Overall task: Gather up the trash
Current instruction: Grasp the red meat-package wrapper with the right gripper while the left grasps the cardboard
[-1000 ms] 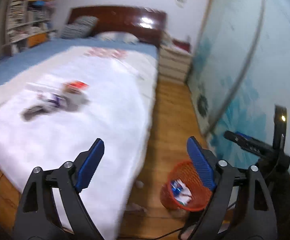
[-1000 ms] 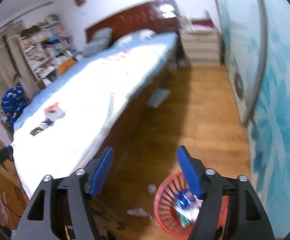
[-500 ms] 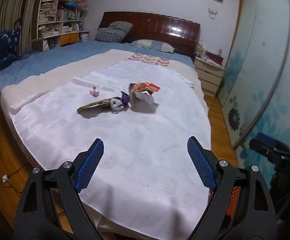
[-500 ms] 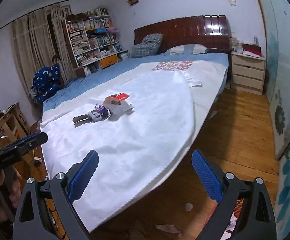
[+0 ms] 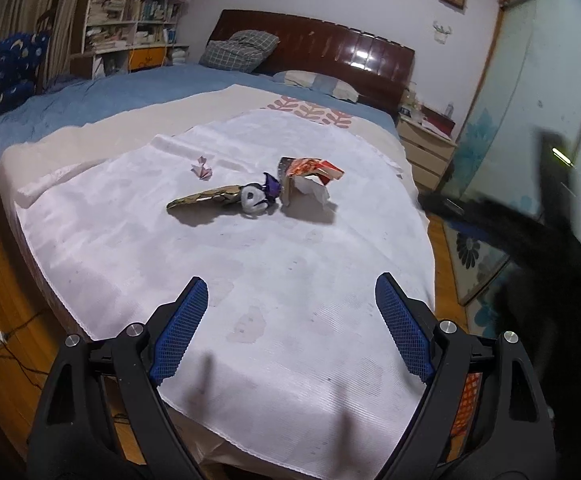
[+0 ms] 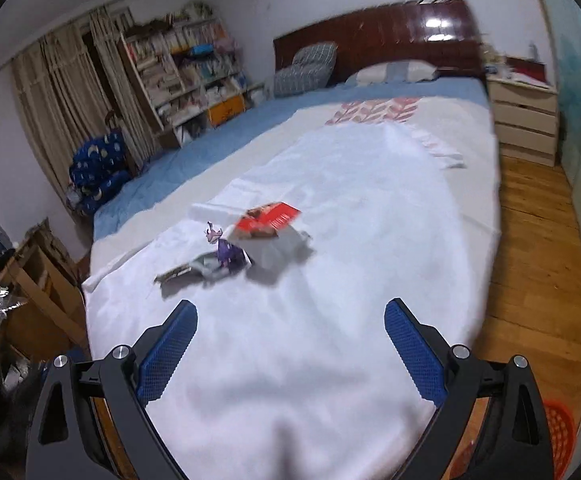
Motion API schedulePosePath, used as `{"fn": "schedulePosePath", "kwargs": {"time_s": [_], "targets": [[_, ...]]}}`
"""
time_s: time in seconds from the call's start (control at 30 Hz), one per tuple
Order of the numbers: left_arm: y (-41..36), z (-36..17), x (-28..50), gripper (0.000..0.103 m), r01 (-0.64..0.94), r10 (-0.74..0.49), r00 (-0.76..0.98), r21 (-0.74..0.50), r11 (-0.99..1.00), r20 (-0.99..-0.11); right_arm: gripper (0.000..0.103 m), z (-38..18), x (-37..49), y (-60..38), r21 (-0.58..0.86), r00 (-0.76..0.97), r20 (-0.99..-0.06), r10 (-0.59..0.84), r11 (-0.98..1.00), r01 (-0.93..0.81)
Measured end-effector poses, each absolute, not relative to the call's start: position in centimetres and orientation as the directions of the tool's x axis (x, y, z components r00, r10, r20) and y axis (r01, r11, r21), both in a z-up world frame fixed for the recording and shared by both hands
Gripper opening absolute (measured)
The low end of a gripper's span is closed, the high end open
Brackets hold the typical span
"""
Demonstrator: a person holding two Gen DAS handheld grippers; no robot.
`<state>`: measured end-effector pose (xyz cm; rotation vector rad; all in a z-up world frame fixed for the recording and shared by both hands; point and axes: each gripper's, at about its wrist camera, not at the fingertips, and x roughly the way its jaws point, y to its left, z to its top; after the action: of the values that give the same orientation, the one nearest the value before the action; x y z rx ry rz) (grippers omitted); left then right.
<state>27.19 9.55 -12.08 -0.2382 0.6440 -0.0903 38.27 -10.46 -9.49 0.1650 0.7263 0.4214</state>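
Note:
Trash lies on the white sheet (image 5: 274,264) in the middle of the bed: a red and white snack box (image 5: 310,178), a purple and white wrapper (image 5: 258,196), a long gold wrapper (image 5: 204,200) and a small pink scrap (image 5: 201,168). The same pile shows in the right wrist view, with the red box (image 6: 270,220) and the purple wrapper (image 6: 226,254). My left gripper (image 5: 290,328) is open and empty, above the near end of the bed. My right gripper (image 6: 290,348) is open and empty there too. The red mesh bin (image 6: 558,436) stands on the floor at lower right.
A dark headboard (image 5: 330,52) and pillows are at the far end. A bedside chest (image 5: 426,152) stands right of the bed, beside a sliding door (image 5: 530,120). Bookshelves (image 6: 186,76) and a wooden desk (image 6: 38,280) are on the left. My other gripper shows blurred at right (image 5: 538,240).
Both grippers have swung up from the bin on the floor and now face the bed. The trash pile is nearer and more central in both views. Both stay open.

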Motion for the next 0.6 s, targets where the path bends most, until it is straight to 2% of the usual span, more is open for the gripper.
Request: {"fn": "schedulePosePath", "kwargs": {"time_s": [0.27,0.33,0.37,0.43,0.53,0.6], "targets": [[12.6,-12.6,28.3,0.085,-0.042,-0.166,0.789,-0.321,0.946,-0.592,0.093,-12.5,51.8,-1.2,0.276,0.571,-0.743,0.350,0.937,-0.214],[13.5,-12.6,28.5,0.085,-0.060,-0.164,0.790,-0.341,0.938,-0.591,0.089,-14.3,54.0,0.3,0.296,0.533,-0.771,0.349,0.937,-0.186],[13.9,-12.6,28.6,0.085,-0.065,-0.166,0.790,-0.351,0.934,-0.590,0.085,-15.5,55.2,0.8,0.329,0.501,-0.785,0.364,0.931,-0.160],[14.8,-12.7,28.9,0.085,-0.082,-0.166,0.791,-0.371,0.925,-0.589,0.047,-17.2,56.5,1.1,0.384,0.459,-0.795,0.397,0.915,-0.126],[15.6,-12.7,29.2,0.085,-0.106,-0.146,0.796,-0.372,0.922,-0.588,0.029,-18.0,56.4,0.7,0.412,0.462,-0.785,0.413,0.905,-0.109],[16.1,-12.8,29.5,0.085,-0.122,-0.133,0.800,-0.375,0.919,-0.585,0.025,-17.7,55.7,0.3,0.423,0.476,-0.766,0.432,0.896,-0.131]]}}
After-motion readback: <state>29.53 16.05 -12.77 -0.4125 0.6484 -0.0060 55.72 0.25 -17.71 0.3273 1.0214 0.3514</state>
